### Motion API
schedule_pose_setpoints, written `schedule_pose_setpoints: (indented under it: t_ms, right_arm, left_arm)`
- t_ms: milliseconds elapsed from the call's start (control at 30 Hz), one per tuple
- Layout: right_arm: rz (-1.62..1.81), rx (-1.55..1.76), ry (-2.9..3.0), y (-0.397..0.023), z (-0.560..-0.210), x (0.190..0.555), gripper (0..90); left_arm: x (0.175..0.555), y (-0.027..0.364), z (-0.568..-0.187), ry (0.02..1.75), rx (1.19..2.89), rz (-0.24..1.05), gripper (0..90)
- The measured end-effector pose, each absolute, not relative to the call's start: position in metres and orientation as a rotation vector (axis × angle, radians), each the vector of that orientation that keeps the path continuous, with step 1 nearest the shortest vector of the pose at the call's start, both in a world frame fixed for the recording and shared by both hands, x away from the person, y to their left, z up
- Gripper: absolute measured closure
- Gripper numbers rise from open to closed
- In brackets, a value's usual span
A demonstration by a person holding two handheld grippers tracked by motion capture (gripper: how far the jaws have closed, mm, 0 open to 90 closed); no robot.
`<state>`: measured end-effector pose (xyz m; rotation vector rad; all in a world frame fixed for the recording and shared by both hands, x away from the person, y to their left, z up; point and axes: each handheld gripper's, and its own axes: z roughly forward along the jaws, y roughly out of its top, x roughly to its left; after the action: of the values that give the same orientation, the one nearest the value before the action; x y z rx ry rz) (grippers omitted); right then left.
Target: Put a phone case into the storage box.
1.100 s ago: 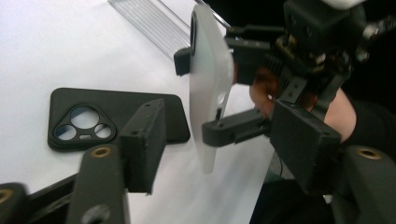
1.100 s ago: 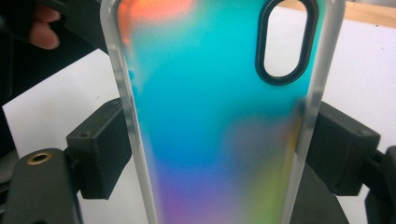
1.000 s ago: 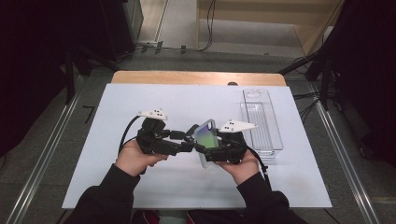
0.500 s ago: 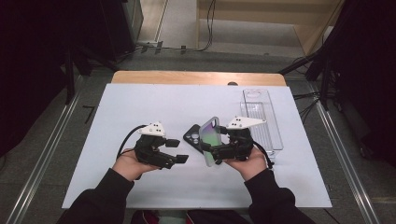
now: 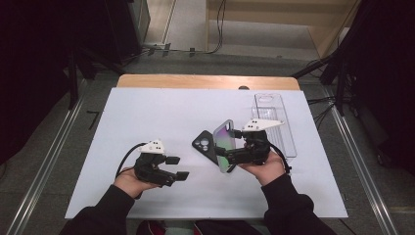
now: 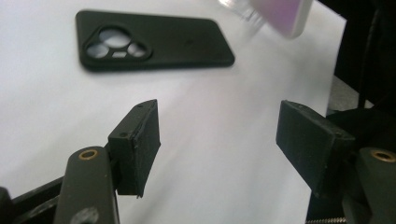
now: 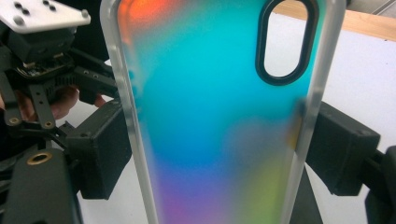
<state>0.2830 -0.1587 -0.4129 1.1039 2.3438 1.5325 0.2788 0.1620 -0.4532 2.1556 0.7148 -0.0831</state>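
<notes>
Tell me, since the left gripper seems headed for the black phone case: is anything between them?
Nothing visible. Only bare white table lies between the open left gripper and the black phone case, which lies flat.

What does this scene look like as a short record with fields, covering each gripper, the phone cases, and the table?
left gripper: jaws open, nothing between them, low over the table
right gripper: shut on the iridescent phone case, gripped by its two long edges
iridescent phone case: held above the table, tilted
black phone case: lying flat on the white table, camera cutout visible, touched by neither gripper
clear tray: at the table's right side, beyond the right gripper
</notes>
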Motion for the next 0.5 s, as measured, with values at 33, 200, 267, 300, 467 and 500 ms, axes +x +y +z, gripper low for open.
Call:
schedule_pose_setpoints:
  t_ms: [33, 200, 267, 300, 467, 500]
  right_arm:
    - [1.532, 1.104, 2.344, -0.159, -0.413, 0.283, 14.5]
    - [1.528, 1.116, 2.329, -0.165, -0.410, 0.285, 14.5]
    - [1.527, 1.124, 2.320, -0.168, -0.408, 0.286, 14.5]
    - [1.521, 1.135, 2.319, -0.169, -0.407, 0.287, 14.5]
    - [1.519, 1.179, 2.285, -0.178, -0.401, 0.290, 14.5]
    - [1.519, 1.179, 2.285, -0.178, -0.401, 0.290, 14.5]
  left_arm:
    - [0.279, 0.162, -0.453, 0.715, 2.156, -0.083, 30.4]
    - [0.275, 0.174, -0.459, 0.820, 2.146, -0.062, 30.4]
    - [0.272, 0.180, -0.459, 0.837, 2.132, -0.050, 30.4]
    - [0.271, 0.181, -0.459, 0.843, 2.131, -0.046, 30.4]
    - [0.267, 0.192, -0.458, 0.893, 2.106, -0.004, 30.4]
    - [0.267, 0.192, -0.458, 0.893, 2.106, -0.004, 30.4]
